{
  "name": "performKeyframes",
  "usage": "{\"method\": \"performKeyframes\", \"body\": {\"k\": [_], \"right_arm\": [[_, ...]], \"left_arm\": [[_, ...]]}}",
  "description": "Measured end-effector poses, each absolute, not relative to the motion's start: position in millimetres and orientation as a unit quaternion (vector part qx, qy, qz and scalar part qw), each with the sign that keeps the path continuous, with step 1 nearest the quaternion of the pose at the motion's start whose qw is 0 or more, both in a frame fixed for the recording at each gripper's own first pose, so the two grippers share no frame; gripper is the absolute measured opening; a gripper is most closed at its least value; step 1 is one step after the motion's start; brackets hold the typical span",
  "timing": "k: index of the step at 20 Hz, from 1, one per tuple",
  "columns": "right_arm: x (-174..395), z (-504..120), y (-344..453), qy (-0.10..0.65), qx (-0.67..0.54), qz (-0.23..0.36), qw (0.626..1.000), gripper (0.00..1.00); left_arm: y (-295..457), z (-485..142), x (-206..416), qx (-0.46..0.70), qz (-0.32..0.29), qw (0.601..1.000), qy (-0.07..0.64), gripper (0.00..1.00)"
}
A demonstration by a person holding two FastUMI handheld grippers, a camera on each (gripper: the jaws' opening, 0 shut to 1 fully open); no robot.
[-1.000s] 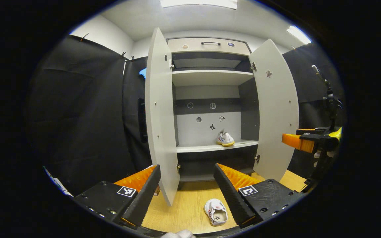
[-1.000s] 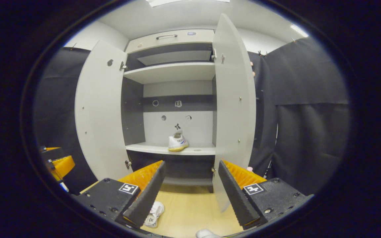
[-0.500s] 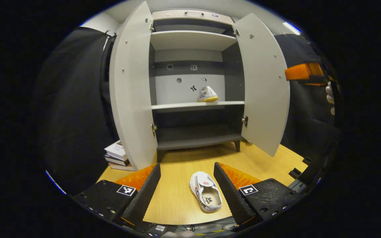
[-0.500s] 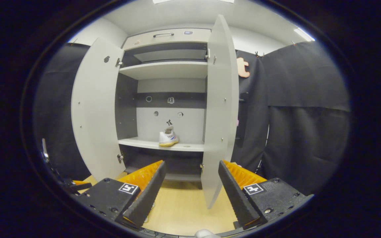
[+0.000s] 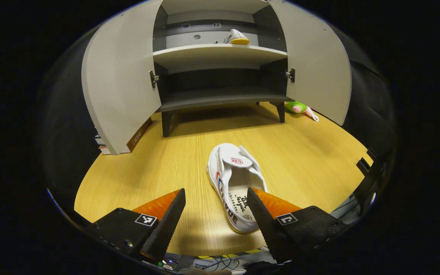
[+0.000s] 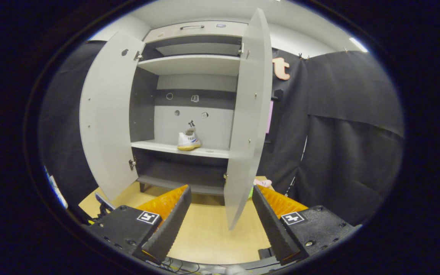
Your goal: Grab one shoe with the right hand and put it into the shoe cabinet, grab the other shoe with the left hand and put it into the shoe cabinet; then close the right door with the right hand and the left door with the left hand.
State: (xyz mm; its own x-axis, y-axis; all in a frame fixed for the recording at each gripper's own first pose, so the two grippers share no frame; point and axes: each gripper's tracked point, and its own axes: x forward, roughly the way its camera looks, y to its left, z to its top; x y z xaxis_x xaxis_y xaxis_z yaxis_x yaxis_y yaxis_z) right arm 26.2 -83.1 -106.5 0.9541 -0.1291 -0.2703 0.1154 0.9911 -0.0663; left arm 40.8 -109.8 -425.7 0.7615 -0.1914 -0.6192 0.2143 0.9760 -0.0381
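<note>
White shoe (image 5: 233, 186) lies lengthwise, toe toward cabinet (image 5: 220, 57), between the spread left tongs (image 5: 215, 217).

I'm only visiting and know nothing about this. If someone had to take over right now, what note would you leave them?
Left tool: open, low over the wooden floor, its fingers either side of the heel of the shoe on the floor; nothing gripped yet.
Right tool: open, empty, facing the edge of the right door.
Shoe cabinet: both doors wide open, left door included.
Done: the shoe on the shelf sits on the middle shelf.
Left: grip the floor shoe with the left tool, shelve it, close the right door with the right tool, then the left door with the left.
</note>
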Motion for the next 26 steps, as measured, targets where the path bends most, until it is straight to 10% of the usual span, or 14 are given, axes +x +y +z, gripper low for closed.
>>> {"method": "performKeyframes", "body": {"k": [5, 11, 14, 16, 26], "right_arm": [[36, -116, -80, 0.150, -0.027, -0.050, 0.987, 1.00], [41, -120, -86, 0.156, -0.034, -0.052, 0.986, 1.00], [43, -121, -85, 0.158, -0.030, -0.046, 0.986, 1.00], [44, -122, -83, 0.157, -0.029, -0.041, 0.986, 1.00], [49, -113, -64, 0.138, -0.018, -0.002, 0.990, 1.00]], "left_arm": [[-107, -460, 75, 0.036, -0.096, 0.932, 0.347, 0.95], [-129, -474, 104, 0.012, -0.118, 0.927, 0.356, 0.67], [-122, -477, 115, 0.031, -0.089, 0.928, 0.360, 0.14], [-124, -476, 113, 0.034, -0.089, 0.923, 0.374, 0.04], [-104, -357, 122, 0.021, -0.073, 0.947, 0.311, 0.01]]}}
